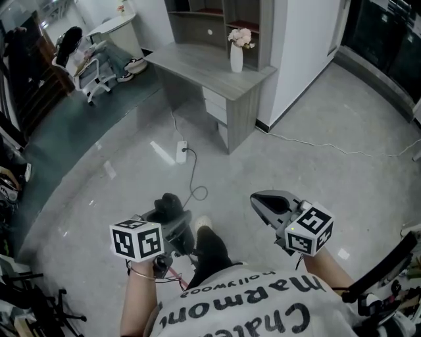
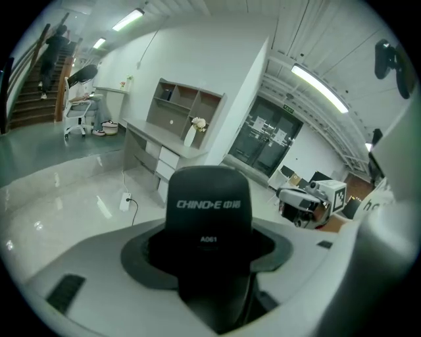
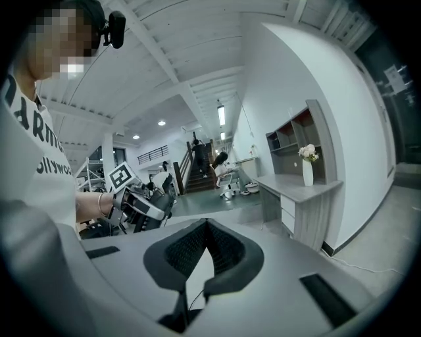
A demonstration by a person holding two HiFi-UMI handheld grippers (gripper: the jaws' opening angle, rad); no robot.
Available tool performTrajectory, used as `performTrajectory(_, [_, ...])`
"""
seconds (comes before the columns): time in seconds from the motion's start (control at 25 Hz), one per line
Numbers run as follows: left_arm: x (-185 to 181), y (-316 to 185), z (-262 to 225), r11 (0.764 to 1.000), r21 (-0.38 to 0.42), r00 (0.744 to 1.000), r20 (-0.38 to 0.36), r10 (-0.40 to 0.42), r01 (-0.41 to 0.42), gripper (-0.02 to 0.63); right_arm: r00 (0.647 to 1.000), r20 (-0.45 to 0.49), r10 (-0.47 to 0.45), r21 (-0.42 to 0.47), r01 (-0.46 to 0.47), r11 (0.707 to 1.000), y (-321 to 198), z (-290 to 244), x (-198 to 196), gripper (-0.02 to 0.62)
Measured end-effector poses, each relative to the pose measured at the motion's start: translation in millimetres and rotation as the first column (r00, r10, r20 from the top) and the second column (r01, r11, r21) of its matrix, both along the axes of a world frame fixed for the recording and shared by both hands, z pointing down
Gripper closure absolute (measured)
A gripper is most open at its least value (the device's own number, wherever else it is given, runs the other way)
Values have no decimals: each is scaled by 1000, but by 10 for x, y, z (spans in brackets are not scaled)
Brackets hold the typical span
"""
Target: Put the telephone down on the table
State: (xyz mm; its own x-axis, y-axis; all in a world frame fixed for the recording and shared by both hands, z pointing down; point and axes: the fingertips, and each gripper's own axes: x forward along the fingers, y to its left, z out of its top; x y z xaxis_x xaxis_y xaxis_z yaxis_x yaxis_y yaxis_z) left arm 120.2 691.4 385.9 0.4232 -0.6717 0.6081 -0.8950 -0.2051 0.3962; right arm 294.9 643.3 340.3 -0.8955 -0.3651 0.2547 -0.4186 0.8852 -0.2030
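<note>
A black telephone handset (image 2: 208, 217) with white print stands upright between the jaws of my left gripper (image 2: 209, 247), which is shut on it. In the head view the telephone handset (image 1: 168, 203) sticks out of the left gripper (image 1: 172, 217) at lower left, over the floor. My right gripper (image 1: 258, 200) is held level at lower right, its jaw tips together with nothing between them; the same right gripper (image 3: 207, 224) shows its ribbed pads meeting. The grey table (image 1: 197, 62) stands well ahead, far from both grippers.
A white vase with flowers (image 1: 237, 54) stands on the table, with shelves (image 1: 217, 16) behind it. A power strip (image 1: 181, 153) and its cable lie on the glossy floor. An office chair (image 1: 92, 72) is at far left. My dark shoe (image 1: 210, 249) is below the grippers.
</note>
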Motion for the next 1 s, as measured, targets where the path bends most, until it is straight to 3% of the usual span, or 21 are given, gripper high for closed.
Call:
performTrajectory(0.24, [-123,-255,174,999,-30,998,-68,18,-20,333,999,-26,35,-13,-35,999,-278,63,-129,589])
performTrajectory(0.48, [-409,-773,243,998,-30,996,-82,46,-49,333,997,-40,65,-37,-66,997,-734,199,-469,589])
performTrajectory(1.0, [-1521,-2144,149,999,-36,993,-116,14,-18,333,997,-1,78,-73,-78,994,-2125,123,-1624,589])
